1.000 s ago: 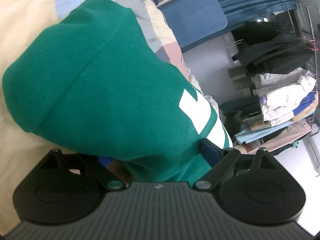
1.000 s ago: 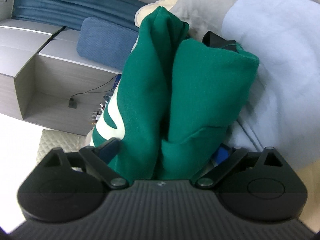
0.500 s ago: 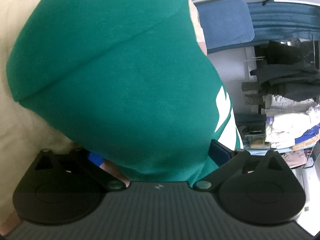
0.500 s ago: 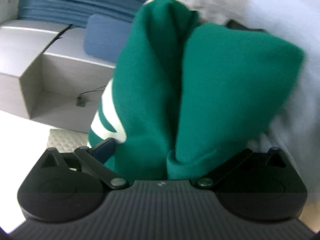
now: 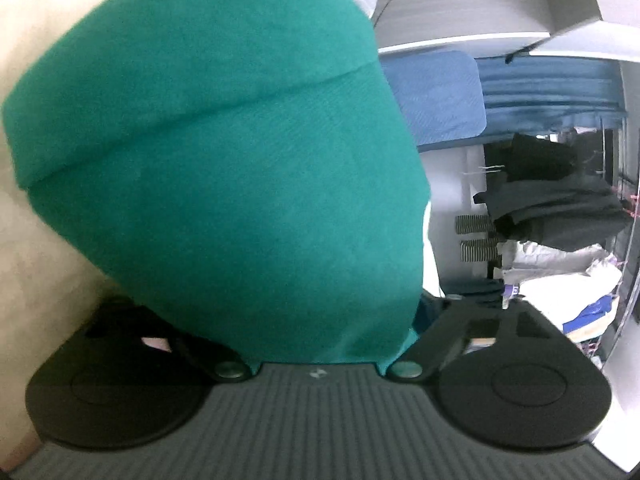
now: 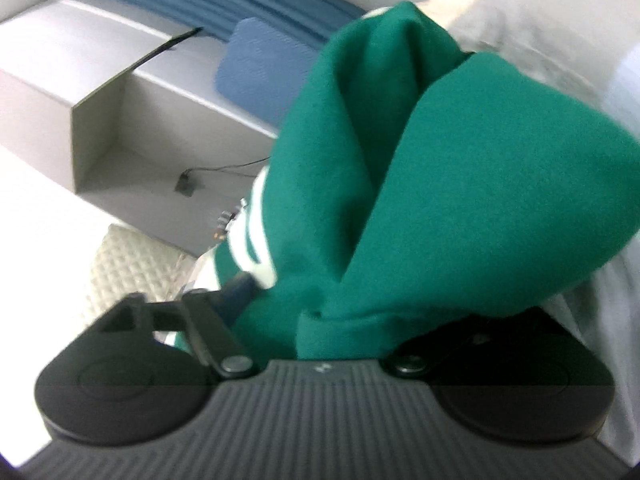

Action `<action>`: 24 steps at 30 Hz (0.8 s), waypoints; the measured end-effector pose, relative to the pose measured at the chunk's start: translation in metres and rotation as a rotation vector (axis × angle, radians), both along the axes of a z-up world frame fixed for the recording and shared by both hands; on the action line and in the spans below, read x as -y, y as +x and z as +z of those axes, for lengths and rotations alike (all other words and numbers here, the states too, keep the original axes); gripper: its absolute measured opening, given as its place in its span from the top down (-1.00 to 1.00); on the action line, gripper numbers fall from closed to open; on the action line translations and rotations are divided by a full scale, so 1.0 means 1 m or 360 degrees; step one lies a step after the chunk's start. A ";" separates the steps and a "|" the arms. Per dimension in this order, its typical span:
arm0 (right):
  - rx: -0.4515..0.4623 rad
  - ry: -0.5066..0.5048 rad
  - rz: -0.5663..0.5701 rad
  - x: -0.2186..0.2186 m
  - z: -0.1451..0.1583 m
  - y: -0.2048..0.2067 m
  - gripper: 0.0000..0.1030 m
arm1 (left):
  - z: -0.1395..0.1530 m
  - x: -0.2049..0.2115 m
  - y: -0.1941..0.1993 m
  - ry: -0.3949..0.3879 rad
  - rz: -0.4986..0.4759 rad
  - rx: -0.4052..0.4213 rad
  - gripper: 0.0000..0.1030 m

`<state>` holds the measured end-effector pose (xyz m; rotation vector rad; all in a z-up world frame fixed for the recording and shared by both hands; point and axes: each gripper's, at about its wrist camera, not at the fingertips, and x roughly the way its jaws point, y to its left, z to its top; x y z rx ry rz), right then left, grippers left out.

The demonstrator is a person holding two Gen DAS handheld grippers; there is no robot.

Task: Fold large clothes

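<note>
A green sweatshirt point(image 5: 240, 168) with white lettering fills the left wrist view and bulges over my left gripper point(image 5: 316, 320), which is shut on its fabric; the fingertips are hidden under the cloth. In the right wrist view the same green sweatshirt point(image 6: 460, 200) hangs in thick folds, white stripes point(image 6: 248, 240) showing at its left edge. My right gripper point(image 6: 320, 320) is shut on a bunch of that fabric. The garment is lifted above the pale bedding point(image 6: 560, 32).
A cream bed cover point(image 5: 44, 264) lies at the left. A blue cushion point(image 5: 436, 96) and grey shelf unit point(image 6: 132, 128) stand behind. A rack piled with dark and light clothes point(image 5: 560, 232) is at the right. A quilted mat point(image 6: 128, 268) lies on the floor.
Both grippers have moved closer to the sweatshirt's bulk and turned; the garment now fills more of both views. The white lettering has slid out of the left view.
</note>
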<state>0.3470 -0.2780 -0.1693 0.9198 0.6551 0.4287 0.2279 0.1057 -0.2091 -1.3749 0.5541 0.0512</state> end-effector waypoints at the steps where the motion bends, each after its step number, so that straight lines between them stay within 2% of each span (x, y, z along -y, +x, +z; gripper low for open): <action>1: 0.0011 -0.0015 0.0015 0.000 0.002 0.001 -0.31 | 0.001 0.000 0.000 0.0012 -0.0005 0.0009 -0.45; 3: 0.0030 -0.0050 0.0038 0.000 0.009 0.001 -0.08 | 0.006 -0.001 0.001 0.0053 -0.0020 0.0030 -0.13; 6: 0.0094 -0.0131 0.0069 -0.004 0.023 -0.001 0.13 | 0.018 0.002 0.002 0.0130 -0.0053 0.0073 0.18; 12: 0.0207 -0.0197 0.0106 -0.002 0.043 -0.015 0.29 | 0.030 -0.003 -0.021 0.0137 -0.0099 0.0152 0.27; 20: 0.0289 -0.0203 0.0087 0.009 0.080 -0.060 0.32 | 0.061 0.005 -0.061 0.0145 -0.0221 0.0268 0.27; 24: 0.0345 -0.0266 0.0111 0.020 0.110 -0.087 0.32 | 0.076 0.014 -0.082 0.0080 -0.0276 0.0315 0.27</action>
